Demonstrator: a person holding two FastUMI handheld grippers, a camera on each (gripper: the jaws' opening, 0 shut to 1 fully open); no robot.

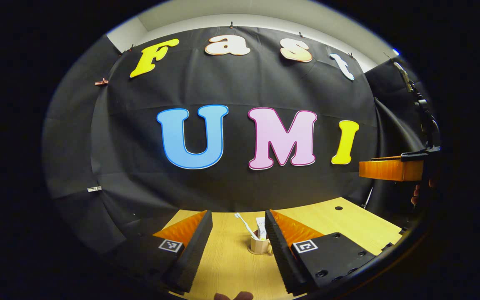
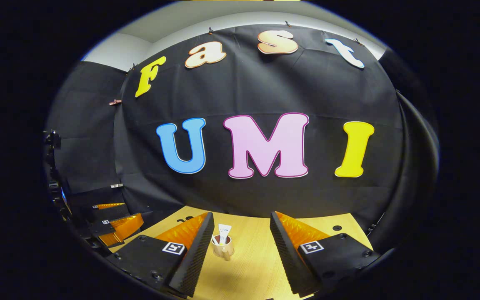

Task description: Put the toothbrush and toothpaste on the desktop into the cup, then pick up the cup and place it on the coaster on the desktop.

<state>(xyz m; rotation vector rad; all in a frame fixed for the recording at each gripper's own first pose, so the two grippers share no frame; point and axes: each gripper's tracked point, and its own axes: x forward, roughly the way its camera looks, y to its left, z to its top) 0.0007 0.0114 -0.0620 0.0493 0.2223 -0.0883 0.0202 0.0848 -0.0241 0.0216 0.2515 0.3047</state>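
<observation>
- The small beige cup with a side handle (image 1: 259,246) is standing upright on the light wooden table (image 1: 231,266), toward the middle of its width and nearer the back edge than the front — the white toothbrush (image 1: 246,227) and the white toothpaste tube (image 1: 261,228) are already leaning inside it.
- The left gripper (image 1: 240,250) is hovering above the table with its jaws wide apart and gripping nothing; the right gripper (image 2: 242,250) is doing likewise, also spread wide and empty.
- Judging from this, the step in hand is lifting the cup: whichever gripper is going in should be closing across the cup's body below the rim, keeping it level so the brush and tube are not tipping out.
- I cannot make out the coaster — it needs locating before lifting.
- The table is backing onto a black cloth wall; a small dark hole (image 1: 338,208) is sitting near its far right corner.
</observation>
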